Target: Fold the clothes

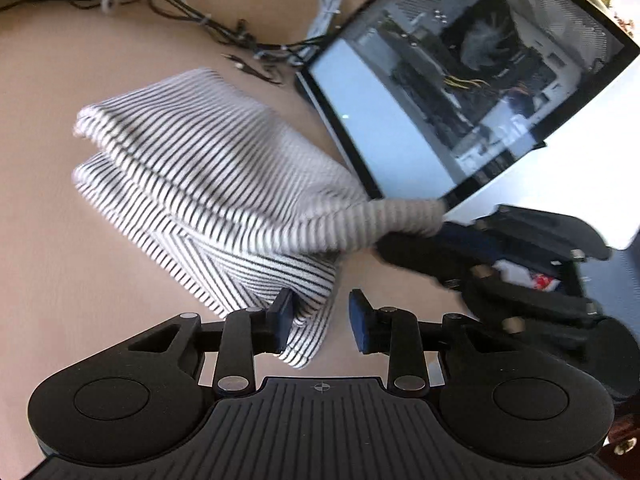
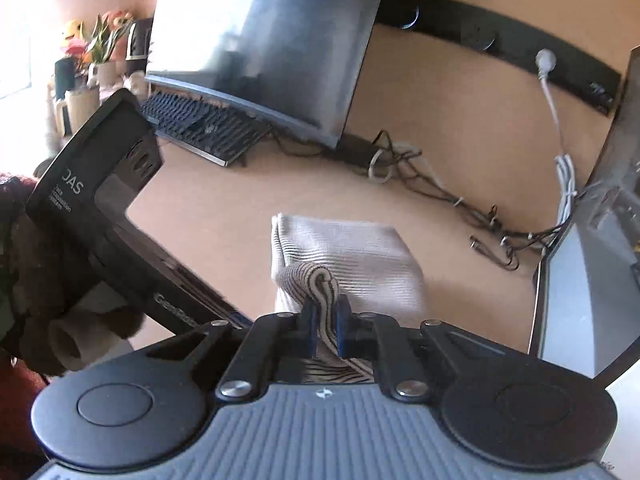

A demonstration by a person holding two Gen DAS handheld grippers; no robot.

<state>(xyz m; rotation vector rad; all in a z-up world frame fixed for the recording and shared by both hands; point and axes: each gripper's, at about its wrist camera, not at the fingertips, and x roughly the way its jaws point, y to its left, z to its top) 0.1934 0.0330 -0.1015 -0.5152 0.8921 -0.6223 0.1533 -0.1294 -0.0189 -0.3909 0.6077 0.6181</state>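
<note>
Blue pads of the left gripper [image 1: 322, 322] stand apart, holding nothing, with one corner of the striped garment [image 1: 208, 184] lying between them. Beside it, the right gripper [image 2: 325, 322] is closed on a bunched fold of this garment. The folded cloth lies on the tan table [image 1: 48, 240], its long axis running away from the grippers toward the cables [image 2: 436, 184] and the monitor [image 2: 256, 40].

Black claw [image 1: 322, 320] w/ blue pads [image 1: 285, 317], silver screws, ribbed grey base, maroon sleeve [image 2: 16, 216].
</note>
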